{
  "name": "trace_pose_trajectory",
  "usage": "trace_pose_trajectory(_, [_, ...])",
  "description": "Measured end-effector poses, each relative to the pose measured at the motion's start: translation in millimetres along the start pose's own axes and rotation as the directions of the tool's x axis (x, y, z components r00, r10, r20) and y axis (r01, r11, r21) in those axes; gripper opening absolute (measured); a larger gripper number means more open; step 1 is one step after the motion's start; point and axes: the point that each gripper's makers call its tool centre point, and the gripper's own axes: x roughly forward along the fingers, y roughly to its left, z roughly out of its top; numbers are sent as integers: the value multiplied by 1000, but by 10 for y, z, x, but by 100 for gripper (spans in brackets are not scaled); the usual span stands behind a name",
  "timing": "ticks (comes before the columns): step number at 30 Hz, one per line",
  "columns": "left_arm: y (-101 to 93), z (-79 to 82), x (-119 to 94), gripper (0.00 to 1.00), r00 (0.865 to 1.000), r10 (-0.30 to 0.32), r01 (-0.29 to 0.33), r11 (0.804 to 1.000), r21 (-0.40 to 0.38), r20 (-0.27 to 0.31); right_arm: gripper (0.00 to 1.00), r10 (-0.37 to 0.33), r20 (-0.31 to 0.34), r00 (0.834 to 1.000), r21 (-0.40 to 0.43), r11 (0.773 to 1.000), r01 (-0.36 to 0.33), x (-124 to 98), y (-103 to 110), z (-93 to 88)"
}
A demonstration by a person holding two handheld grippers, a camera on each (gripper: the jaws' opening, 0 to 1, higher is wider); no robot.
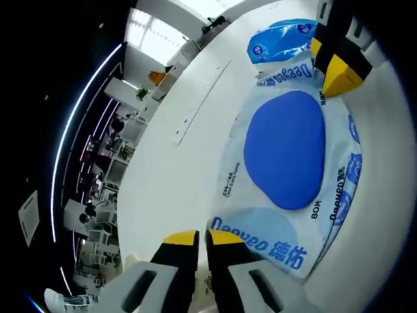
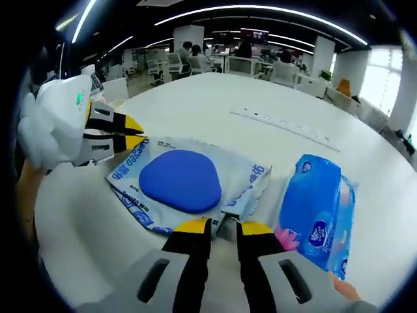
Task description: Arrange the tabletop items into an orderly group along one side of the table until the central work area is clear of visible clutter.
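Now both grippers, left [image 1: 202, 240] and right [image 2: 218, 229], pinch opposite ends of one white wet-wipe pack with blue oval lid [image 2: 182, 182] on the white table [image 2: 195, 104]; one blue tissue pack [image 2: 316, 215] just beside, a white power strip [image 2: 287, 124] beyond.

The wipes pack [image 1: 287, 163] is viewed at close range from opposite ends by the 2 views, each aimed low across the white desk [image 1: 189, 169]. Pack [image 2: 186, 182], desk [image 2: 215, 107] and blue tissue pack [image 2: 316, 212] are shared.

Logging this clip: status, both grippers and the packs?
Left gripper and right gripper pinch opposite ends of the wipes pack. Blue tissue pack lies beside it. Power strip beyond, clear.
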Motion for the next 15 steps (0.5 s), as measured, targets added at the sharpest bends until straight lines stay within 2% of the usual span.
trace_pose_trajectory(4, [60,9,-45,13,1000,7,-7,1000,3,2,19,10,2,1000,4,1000,-10,-40,3,-10])
trace_pose_trajectory(10, [-3,50,-93,15,999,-38,39,999,-32,30,20,21,9,1000,-7,1000,-20,-122,9,-16])
trace_pose_trajectory(15, [-22,105,-158,16,998,-44,46,998,-35,47,21,50,3,999,-6,999,-50,-215,22,-58])
